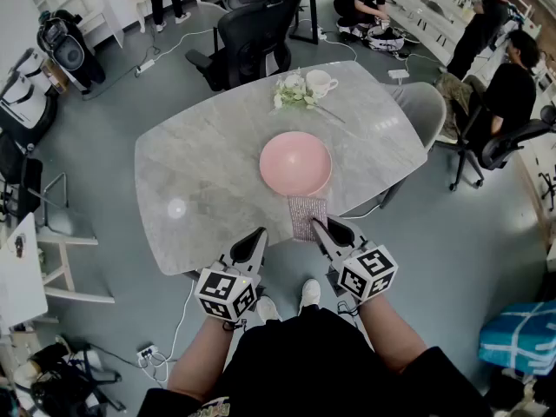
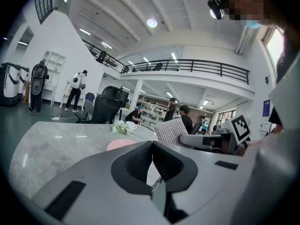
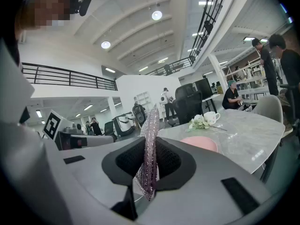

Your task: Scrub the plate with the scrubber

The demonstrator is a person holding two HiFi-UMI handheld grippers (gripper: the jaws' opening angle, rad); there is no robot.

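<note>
A pink plate (image 1: 295, 162) lies in the middle of the grey marble table (image 1: 200, 198); it shows low and small in both gripper views (image 2: 123, 144) (image 3: 199, 143). My right gripper (image 1: 318, 225) is shut on a glittery silver-pink scrubber (image 1: 306, 216), which hangs over the table's near edge just short of the plate. In the right gripper view the scrubber (image 3: 151, 149) stands edge-on, pinched between the pads. My left gripper (image 1: 258, 235) is shut with nothing in it, at the table's near edge left of the scrubber (image 2: 172, 131).
A white cup (image 1: 320, 82) and a small bunch of white flowers (image 1: 293, 93) sit at the table's far side. A black office chair (image 1: 252, 33) stands beyond the table, a grey chair (image 1: 427, 111) at its right. Several people are at the back of the room.
</note>
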